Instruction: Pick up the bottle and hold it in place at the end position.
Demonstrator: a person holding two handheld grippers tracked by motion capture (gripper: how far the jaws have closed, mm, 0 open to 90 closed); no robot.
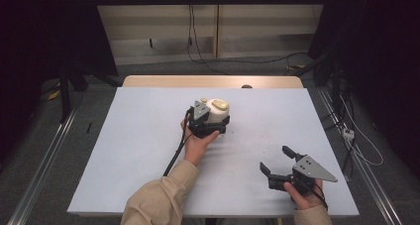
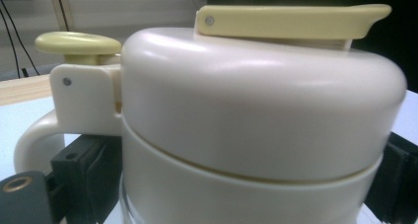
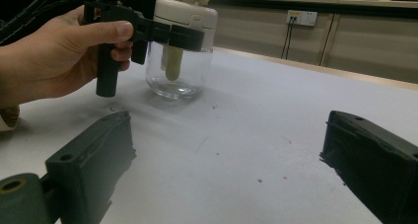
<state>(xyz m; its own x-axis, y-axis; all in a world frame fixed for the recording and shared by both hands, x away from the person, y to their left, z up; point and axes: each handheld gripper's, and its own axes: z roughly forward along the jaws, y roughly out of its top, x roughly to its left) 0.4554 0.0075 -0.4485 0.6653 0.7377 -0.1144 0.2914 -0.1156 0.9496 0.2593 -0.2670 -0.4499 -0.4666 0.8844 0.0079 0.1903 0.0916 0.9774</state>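
Black jaws of the right gripper (image 3: 231, 169) stand wide apart over bare white table (image 1: 138, 150) at the near right corner, holding nothing, well apart from the work. Farther up the table, near its middle, the left gripper (image 1: 210, 123) is clamped around the cream collar of a glass jug (image 3: 180, 71), its 2 jaws pressing the jug's opposite sides just under the domed lid (image 2: 261, 95).

The risk from here, as I judge it, is slip: the collar is smooth, rounded plastic, and a hold this high leaves the glass body hanging below, so a quick tilt or lift could let the jug twist in the jaws or drop onto the table. A careless push on the yellow lever (image 2: 79, 44) by the handle (image 2: 34, 140) could also spring the lid.

Whether the jug's base rests on the table or hovers just above it is hard to tell. From above, the gripper and hand (image 1: 198, 145) cover most of the jug, and its contents, if any, cannot be made out.
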